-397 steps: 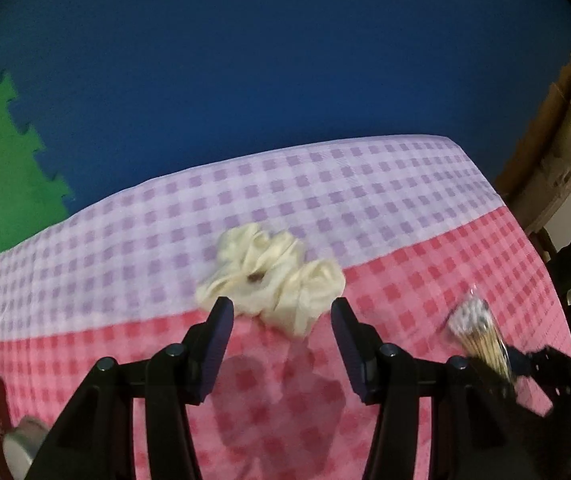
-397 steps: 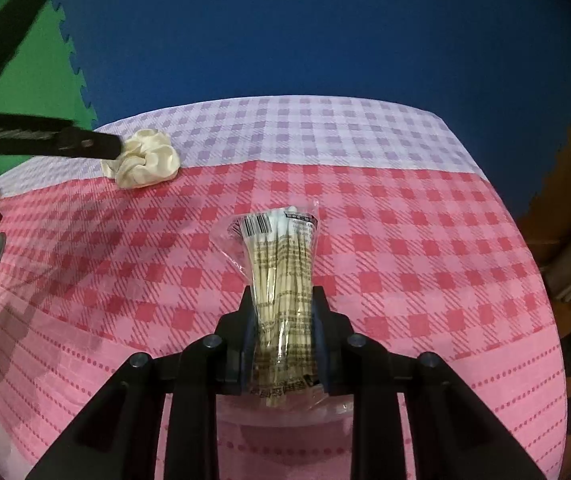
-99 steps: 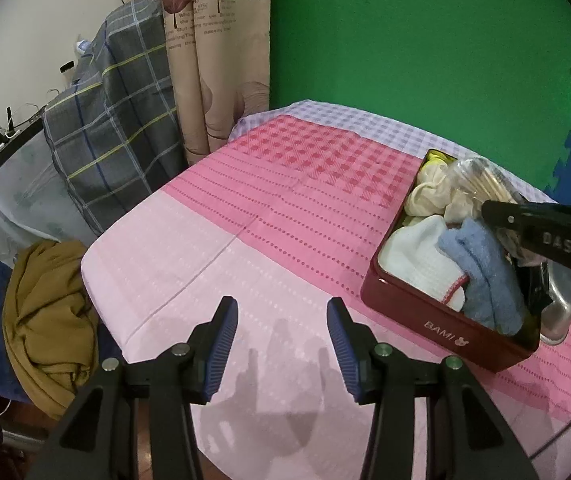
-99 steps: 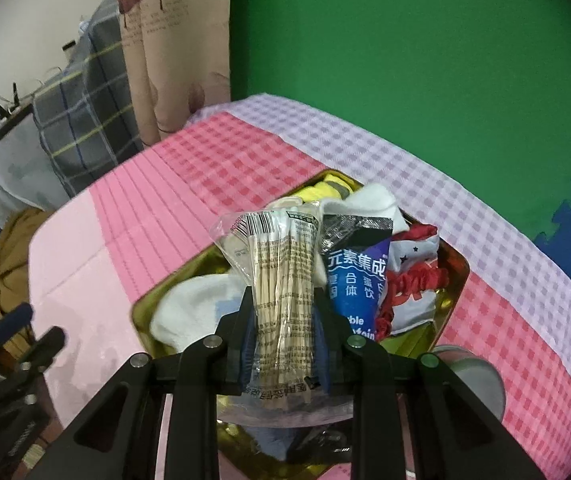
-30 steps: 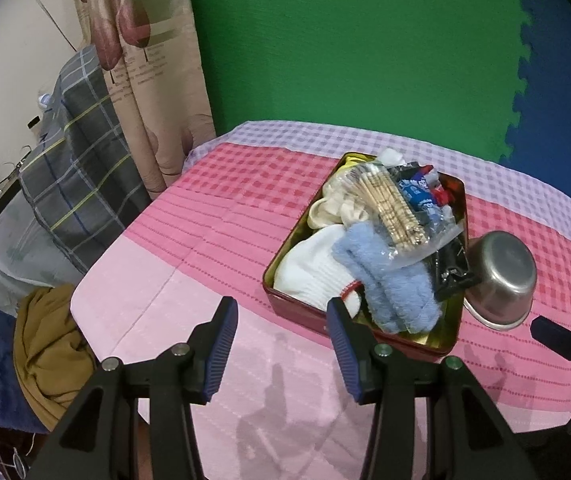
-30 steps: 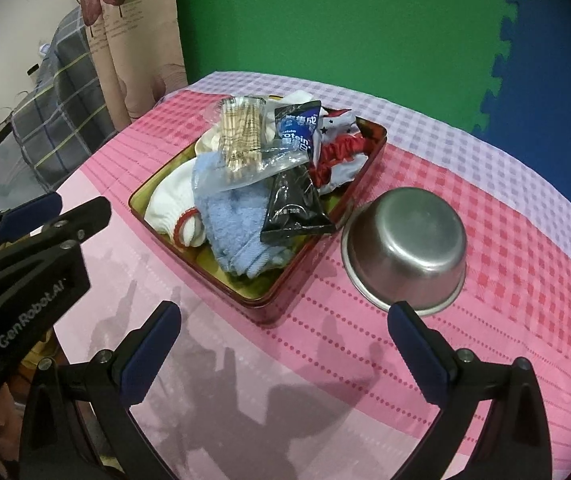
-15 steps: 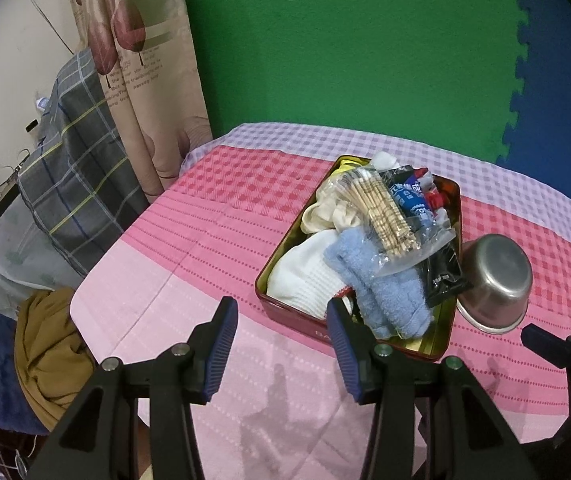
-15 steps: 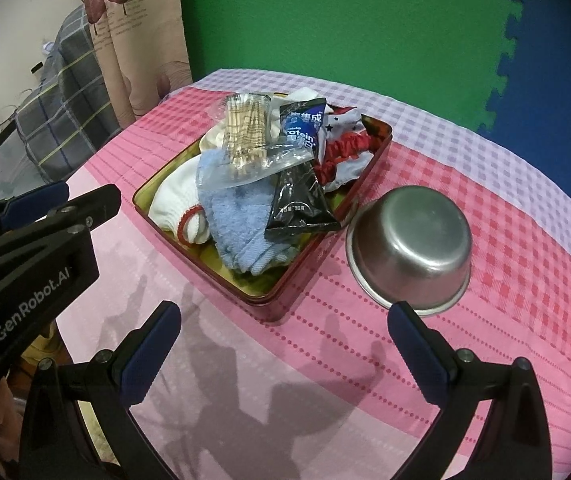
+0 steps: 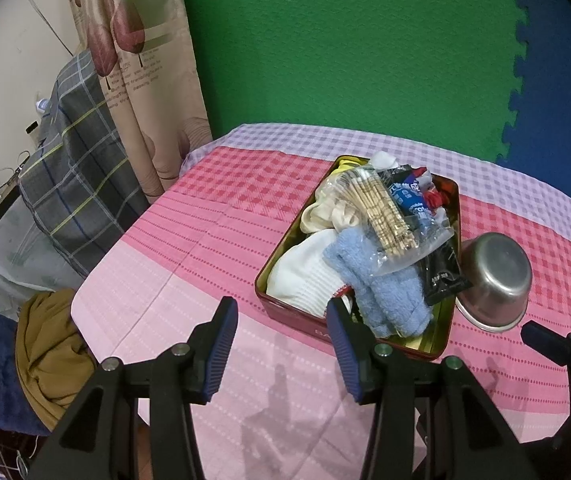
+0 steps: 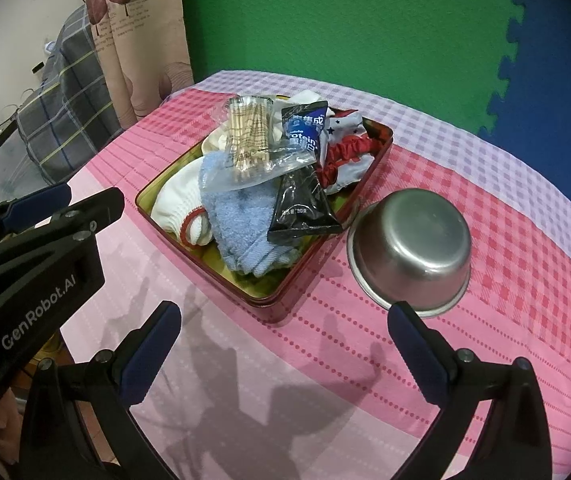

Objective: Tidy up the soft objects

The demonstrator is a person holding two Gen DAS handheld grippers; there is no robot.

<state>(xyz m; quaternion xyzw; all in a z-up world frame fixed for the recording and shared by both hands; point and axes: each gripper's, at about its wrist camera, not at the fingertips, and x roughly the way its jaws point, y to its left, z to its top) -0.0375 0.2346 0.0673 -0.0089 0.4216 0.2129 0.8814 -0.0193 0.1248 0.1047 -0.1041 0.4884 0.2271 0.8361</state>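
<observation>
Tongs [image 10: 285,344] agape, empty; fluffy blue towel [image 10: 241,216]

Left gripper [image 9: 281,344]: black plastic arms at the bottom of the frame, each with a round silver screw, ending in ribbed blue pads. Right gripper [image 10: 285,356]: same black arms, silver screws and blue pads. At the left edge of the right wrist view, a black body lettered "GenRobot.AI" in white
</observation>
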